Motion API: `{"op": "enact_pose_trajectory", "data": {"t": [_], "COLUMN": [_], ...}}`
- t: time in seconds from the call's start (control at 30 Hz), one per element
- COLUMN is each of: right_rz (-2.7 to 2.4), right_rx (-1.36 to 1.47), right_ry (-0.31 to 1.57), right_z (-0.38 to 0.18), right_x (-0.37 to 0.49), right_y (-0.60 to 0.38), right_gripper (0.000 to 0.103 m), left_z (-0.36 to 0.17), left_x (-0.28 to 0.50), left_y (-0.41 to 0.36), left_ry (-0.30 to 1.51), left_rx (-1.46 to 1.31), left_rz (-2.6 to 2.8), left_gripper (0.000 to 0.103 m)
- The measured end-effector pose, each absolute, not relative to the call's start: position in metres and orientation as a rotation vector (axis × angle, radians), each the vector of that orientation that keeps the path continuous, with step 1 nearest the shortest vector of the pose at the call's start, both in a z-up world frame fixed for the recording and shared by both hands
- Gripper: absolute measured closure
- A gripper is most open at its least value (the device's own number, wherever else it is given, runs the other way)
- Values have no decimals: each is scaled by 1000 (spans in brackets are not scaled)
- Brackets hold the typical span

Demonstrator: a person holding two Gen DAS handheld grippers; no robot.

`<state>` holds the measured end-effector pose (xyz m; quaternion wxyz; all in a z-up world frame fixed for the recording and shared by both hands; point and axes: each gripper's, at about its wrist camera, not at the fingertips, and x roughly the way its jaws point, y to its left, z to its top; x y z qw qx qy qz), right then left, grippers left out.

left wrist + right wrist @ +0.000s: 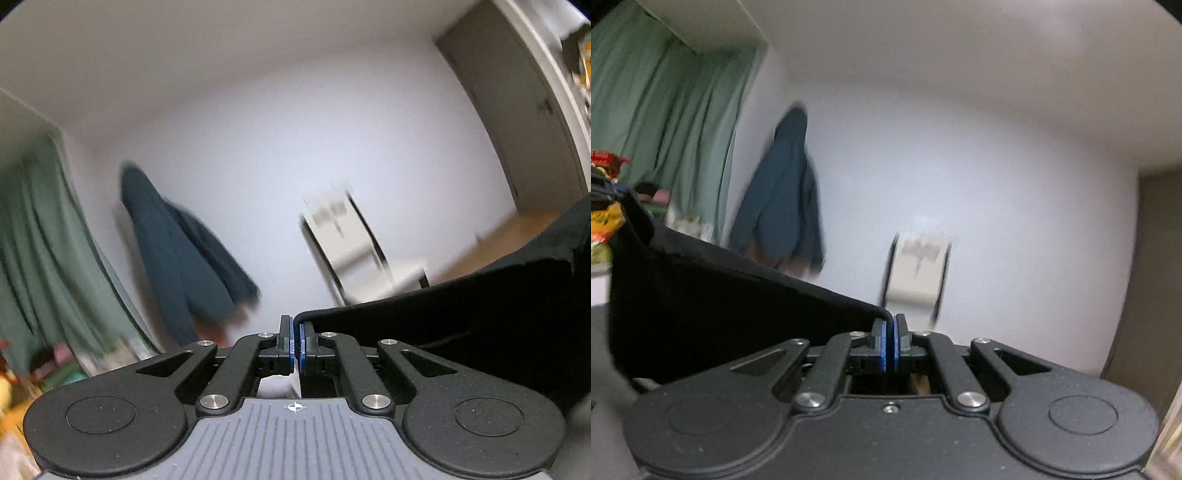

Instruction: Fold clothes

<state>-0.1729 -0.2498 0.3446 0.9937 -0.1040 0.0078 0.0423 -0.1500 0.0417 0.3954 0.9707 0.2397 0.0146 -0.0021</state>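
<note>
Left wrist view shows a black fabric garment (480, 317) stretched in the air between both tools: the left gripper (296, 339) pinches one edge, the right gripper (889, 339) clamps the other. Behind, a dark teal jacket (786, 192) hangs on the white wall (960, 166), beside green curtains (40, 243).

the garment (480, 314) stretches between the left gripper (296, 345) and the right gripper (891, 345), running right of the left one and left of the right one. ahead of both, a jacket (786, 199) hangs on the wall, a curtain (665, 110) to its left, a leaning board (918, 273) to its right.
</note>
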Motion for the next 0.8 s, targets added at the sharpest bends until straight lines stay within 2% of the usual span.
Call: {"op": "enact_pose_trajectory", "data": {"t": [0.1, 0.2, 0.3, 0.67, 0.8], "right_rz": [34, 61, 73, 83, 75], "right_rx": [-287, -283, -309, -372, -363], "right_ry": [-116, -49, -117, -42, -9], "right_z": [376, 390, 397, 379, 380], "right_x": [-200, -201, -233, -283, -278], "right_y": [-239, -240, -240, -234, -232], "right_gripper": [99, 99, 99, 99, 99], "left_z": [428, 434, 433, 418, 404], "left_x": [-188, -213, -238, -313, -298], "left_y": [46, 54, 66, 102, 121], "left_ry": [-43, -17, 27, 231, 334], "left_rx": [481, 465, 426, 289, 180], "left_rz": [-11, -51, -100, -283, -369], "left_gripper": [101, 100, 100, 100, 100]}}
